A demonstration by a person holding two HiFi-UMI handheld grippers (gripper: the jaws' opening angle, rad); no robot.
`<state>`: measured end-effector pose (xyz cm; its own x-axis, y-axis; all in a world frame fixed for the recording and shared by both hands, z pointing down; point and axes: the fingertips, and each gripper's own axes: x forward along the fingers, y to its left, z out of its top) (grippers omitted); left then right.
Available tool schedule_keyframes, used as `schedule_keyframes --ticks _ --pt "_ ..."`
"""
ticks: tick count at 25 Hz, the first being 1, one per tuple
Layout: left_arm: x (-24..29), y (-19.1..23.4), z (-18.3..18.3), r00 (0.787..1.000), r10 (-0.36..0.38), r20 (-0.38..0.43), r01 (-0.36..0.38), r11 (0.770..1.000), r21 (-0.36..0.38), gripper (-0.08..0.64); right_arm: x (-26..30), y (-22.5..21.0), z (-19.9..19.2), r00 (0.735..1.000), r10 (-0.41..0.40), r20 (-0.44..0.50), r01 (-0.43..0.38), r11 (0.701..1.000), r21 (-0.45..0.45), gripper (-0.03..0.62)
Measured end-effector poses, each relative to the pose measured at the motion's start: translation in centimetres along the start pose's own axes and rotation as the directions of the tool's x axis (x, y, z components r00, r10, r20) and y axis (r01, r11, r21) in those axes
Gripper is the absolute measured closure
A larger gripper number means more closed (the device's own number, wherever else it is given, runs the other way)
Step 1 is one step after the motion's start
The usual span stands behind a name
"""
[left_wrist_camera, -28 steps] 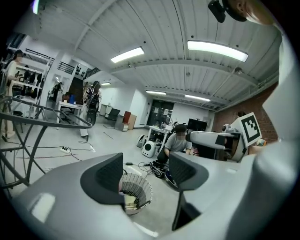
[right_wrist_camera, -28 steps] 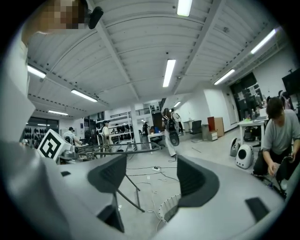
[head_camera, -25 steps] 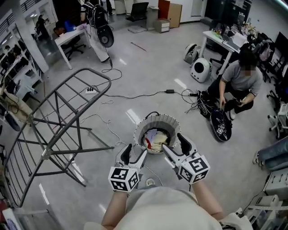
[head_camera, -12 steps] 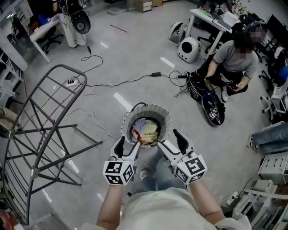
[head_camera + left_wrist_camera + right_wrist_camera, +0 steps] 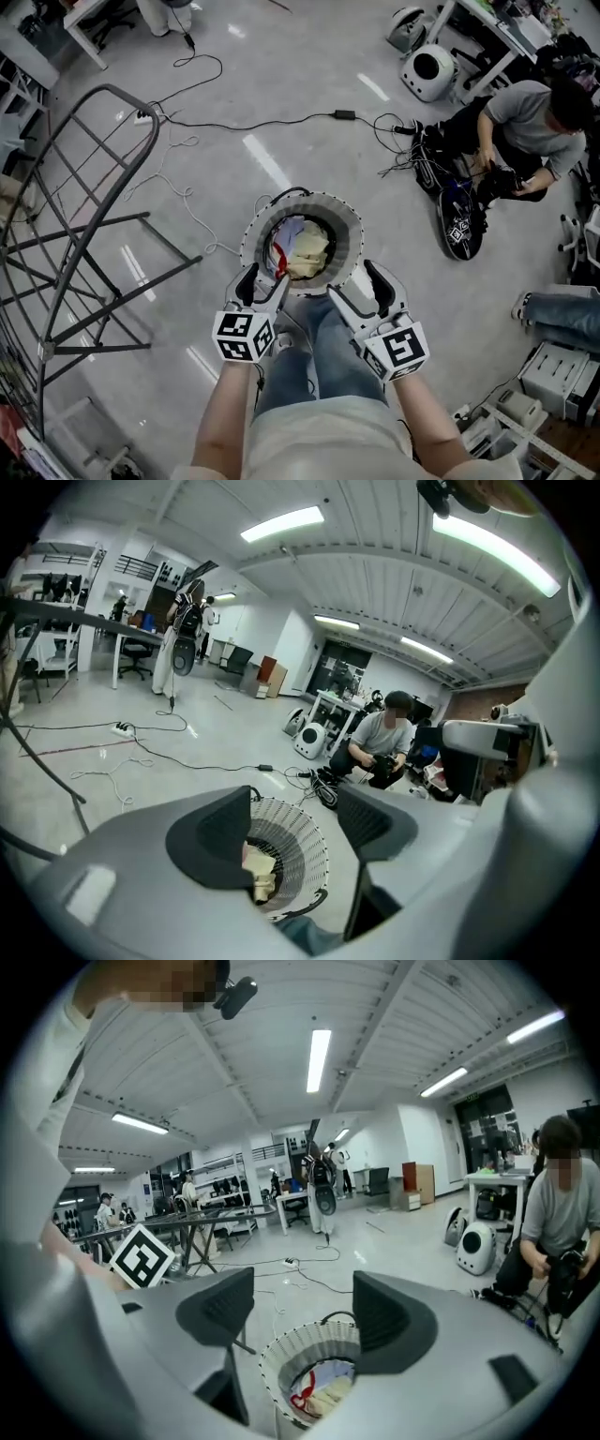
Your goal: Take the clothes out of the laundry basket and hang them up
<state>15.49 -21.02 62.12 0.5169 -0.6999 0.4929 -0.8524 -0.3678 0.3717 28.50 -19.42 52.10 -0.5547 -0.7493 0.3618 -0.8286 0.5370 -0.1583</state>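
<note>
A round white laundry basket [image 5: 349,231] stands on the floor just ahead of my feet, with cream, red and pale blue clothes [image 5: 302,251] inside. My left gripper [image 5: 263,285] hovers open at the basket's near left rim, nothing between its jaws. My right gripper [image 5: 359,289] is open too, at the near right rim, also empty. The left gripper view shows the basket [image 5: 305,850] between the jaws [image 5: 292,829]; the right gripper view shows the basket [image 5: 305,1346] below its jaws [image 5: 295,1307]. A grey metal drying rack [image 5: 89,178] stands to the left.
Power cables and a strip [image 5: 262,122] trail over the grey floor beyond the basket. A person [image 5: 530,127] sits on the floor at the right by a black bag [image 5: 459,225]. A white rounded device [image 5: 431,70] and desks lie behind. Shelving [image 5: 553,375] crowds the right edge.
I have stepped closer to the basket; it now lies right under both grippers. The view tilted further down, and the rack slid left. Both grippers stay open.
</note>
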Motion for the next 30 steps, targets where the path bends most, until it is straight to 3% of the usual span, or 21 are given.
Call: schedule_keyframes --ticks 7,16,21,26,30 --pt "7.8 4.2 -6.7 0.990 0.042 -0.134 -0.049 0.998 -0.049 0.274 5.3 -4.1 -5.5 0.997 0.029 -0.074 -0.026 0.999 0.041 0.282" --pt "17.8 9.8 -16.6 0.954 0.073 -0.290 -0.116 0.984 -0.133 0.297 11.8 -8.1 -15.5 0.983 0.048 -0.179 -0.037 0.997 0.068 0.290" --pt "22.5 12.6 -21.1 0.938 0.082 -0.338 -0.166 0.959 -0.229 0.299 14.7 -10.2 -19.6 0.979 0.054 -0.198 -0.035 0.994 0.099 0.291" --pt "26.2 15.7 -26.3 0.906 0.142 -0.398 -0.242 0.946 -0.214 0.299 17.1 -11.8 -22.7 0.975 0.066 -0.213 -0.043 0.993 0.114 0.293" --pt "29.2 18.3 -29.6 0.881 0.164 -0.444 -0.296 0.923 -0.246 0.295 19.1 -13.2 -24.4 0.974 0.075 -0.215 -0.048 0.991 0.127 0.293"
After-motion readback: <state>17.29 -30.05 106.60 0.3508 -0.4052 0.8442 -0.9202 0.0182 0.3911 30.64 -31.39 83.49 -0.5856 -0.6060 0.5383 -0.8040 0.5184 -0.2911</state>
